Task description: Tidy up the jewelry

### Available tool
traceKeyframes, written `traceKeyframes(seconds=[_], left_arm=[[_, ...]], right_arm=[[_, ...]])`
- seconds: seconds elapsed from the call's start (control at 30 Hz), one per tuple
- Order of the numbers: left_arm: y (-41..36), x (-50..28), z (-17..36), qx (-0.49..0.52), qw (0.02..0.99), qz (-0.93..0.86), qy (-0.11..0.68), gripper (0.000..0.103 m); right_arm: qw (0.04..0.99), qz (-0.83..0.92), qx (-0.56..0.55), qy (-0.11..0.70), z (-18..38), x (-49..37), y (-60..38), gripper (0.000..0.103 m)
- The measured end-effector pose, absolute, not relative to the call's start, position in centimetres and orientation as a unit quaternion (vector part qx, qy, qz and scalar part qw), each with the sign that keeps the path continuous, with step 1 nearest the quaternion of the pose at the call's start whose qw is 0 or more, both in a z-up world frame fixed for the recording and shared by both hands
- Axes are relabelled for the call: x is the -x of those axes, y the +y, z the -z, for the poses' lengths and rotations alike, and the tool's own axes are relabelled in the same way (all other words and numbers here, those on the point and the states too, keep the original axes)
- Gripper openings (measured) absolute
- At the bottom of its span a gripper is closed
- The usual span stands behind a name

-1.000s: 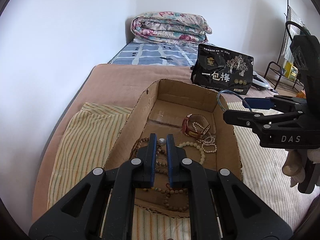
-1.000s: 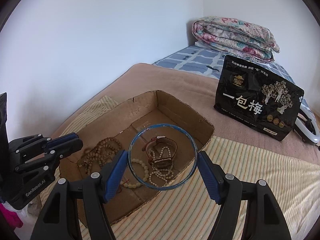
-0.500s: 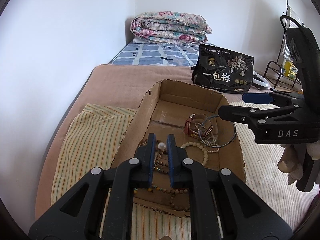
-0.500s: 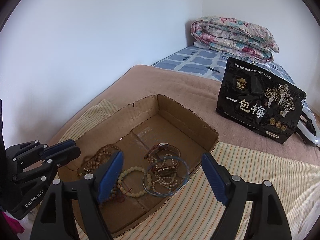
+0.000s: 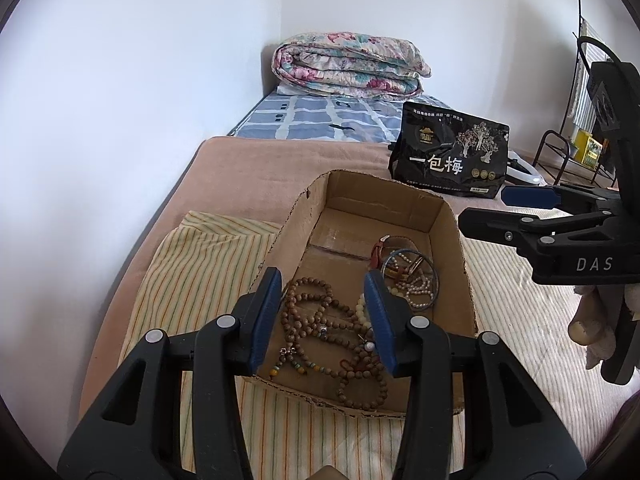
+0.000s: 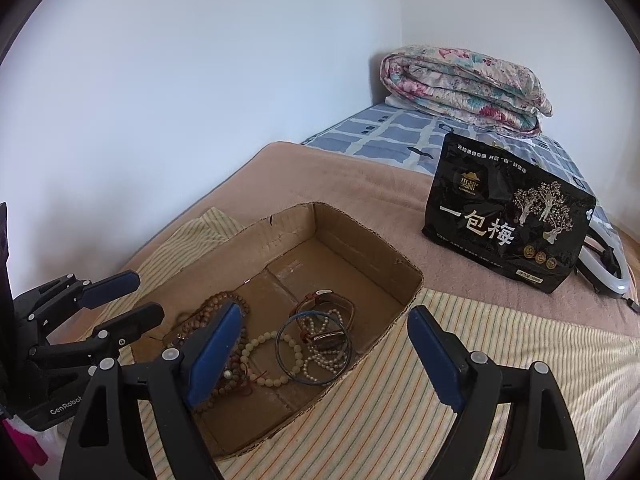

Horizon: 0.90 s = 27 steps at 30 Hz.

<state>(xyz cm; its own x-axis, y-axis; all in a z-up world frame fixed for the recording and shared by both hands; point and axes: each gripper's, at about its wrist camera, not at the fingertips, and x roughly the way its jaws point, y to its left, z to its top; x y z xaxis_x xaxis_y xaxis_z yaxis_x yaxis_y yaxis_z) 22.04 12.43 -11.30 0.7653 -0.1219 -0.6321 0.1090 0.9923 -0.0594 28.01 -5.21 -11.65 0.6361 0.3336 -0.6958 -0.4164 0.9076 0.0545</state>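
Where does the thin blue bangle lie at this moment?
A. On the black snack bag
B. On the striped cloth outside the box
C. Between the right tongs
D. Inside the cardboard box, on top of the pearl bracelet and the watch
D: the blue bangle lies flat inside the cardboard box, over the pearl bracelet and the watch; the right tongs stand open and empty.

Soft even daylight, sharp focus, strong fisheye bending, dark corners.

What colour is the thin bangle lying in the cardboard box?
Blue, a thin round bangle; the right wrist view shows it best.
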Motion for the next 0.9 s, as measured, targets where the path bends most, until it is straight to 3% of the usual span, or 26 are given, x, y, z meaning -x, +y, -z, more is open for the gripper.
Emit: traceKeyframes(seconds=[0.67, 0.73, 0.8, 0.9], left_arm=[[10.0, -14.9, 5.5, 0.000, 0.951, 0.054, 0.303, 0.044], [9.7, -14.1, 4.9, -0.001, 0.952, 0.053, 0.302, 0.047], [9.5, -13.2, 4.4, -0.001, 0.953, 0.048, 0.298, 0.057], [9.0, -11.9, 3.7, -0.003, 0.955, 0.040, 0.293, 0.058]], right_arm=[[0.927, -0.199, 0.070, 0.311, 5.3, -19.9, -8.9, 0.093], [0.929, -0.199, 0.070, 0.304, 4.7, -18.9, -9.5, 0.099], [0.934, -0.195, 0.068, 0.292, 4.3, -18.0, -10.2, 0.103], [0.935, -0.199, 0.060, 0.288, 3.8, -16.8, -11.4, 0.103]])
